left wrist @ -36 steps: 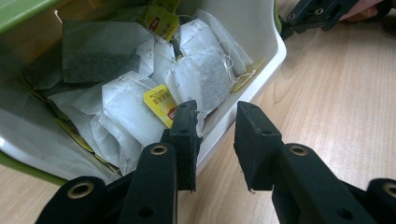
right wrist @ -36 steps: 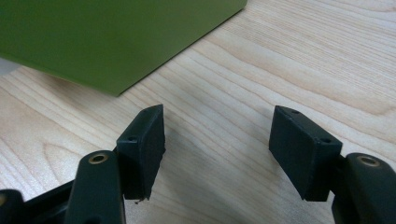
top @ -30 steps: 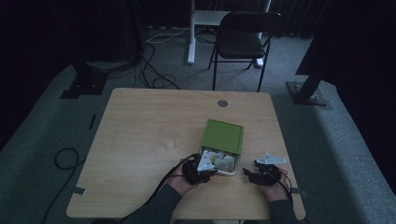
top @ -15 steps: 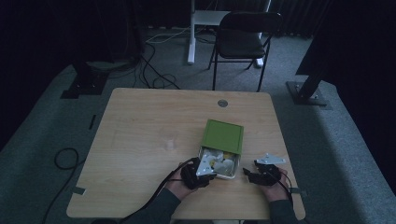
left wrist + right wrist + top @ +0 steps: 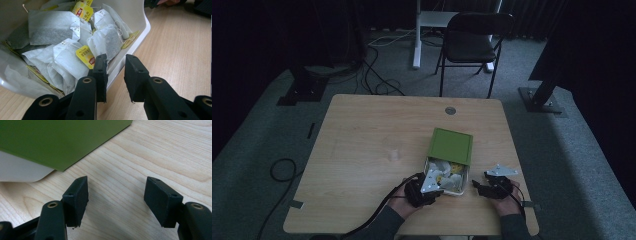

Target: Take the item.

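Sitting near the front edge of the surface [image 5: 362, 140], white box [image 5: 140, 20] of light, soft, tearable tea bags [image 5: 62, 57]; left tool [image 5: 115, 72] straddling box's near wall, narrowly parted; right tool [image 5: 116, 195] resting beside box, spread, empty; best pinching paper tag [image 5: 86, 56].

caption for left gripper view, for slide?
Black left gripper straddling wall of white plastic box holding paper tea bags.

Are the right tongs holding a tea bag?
No. In the right gripper view the right tongs stand open over bare table, beside the green lid.
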`<action>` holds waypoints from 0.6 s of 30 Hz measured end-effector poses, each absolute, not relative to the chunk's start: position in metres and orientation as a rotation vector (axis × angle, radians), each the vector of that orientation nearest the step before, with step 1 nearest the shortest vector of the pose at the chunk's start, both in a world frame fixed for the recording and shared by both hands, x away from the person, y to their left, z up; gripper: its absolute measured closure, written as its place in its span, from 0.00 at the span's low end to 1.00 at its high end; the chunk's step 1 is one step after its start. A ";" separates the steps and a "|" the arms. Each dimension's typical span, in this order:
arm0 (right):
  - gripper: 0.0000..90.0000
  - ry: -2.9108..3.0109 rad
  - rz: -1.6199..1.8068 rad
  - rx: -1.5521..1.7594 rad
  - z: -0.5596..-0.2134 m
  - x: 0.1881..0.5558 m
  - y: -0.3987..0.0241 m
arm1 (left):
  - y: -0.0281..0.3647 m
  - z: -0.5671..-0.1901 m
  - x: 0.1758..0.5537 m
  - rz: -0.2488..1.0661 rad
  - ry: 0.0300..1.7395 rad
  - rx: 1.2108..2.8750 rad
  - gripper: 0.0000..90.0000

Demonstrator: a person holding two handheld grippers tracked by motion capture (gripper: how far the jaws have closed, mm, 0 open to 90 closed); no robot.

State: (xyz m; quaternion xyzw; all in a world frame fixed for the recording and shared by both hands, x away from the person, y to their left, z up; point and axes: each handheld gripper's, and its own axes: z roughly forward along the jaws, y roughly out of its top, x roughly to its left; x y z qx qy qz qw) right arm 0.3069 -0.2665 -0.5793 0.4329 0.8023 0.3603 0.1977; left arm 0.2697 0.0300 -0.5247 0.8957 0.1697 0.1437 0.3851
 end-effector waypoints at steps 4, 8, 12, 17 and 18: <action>0.39 2.246 1.008 1.211 -0.579 0.307 -0.267 | 0.030 -0.526 0.266 0.357 0.434 2.280 0.81; 0.39 2.247 1.009 1.209 -0.579 0.307 -0.266 | 0.030 -0.527 0.265 0.351 0.427 2.285 0.81; 0.39 2.247 1.009 1.209 -0.579 0.307 -0.266 | 0.030 -0.527 0.264 0.346 0.419 2.291 0.82; 0.39 2.247 1.009 1.209 -0.579 0.307 -0.266 | 0.030 -0.527 0.264 0.342 0.421 2.281 0.80; 0.39 2.247 1.009 1.209 -0.579 0.307 -0.266 | 0.030 -0.526 0.264 0.342 0.421 2.279 0.79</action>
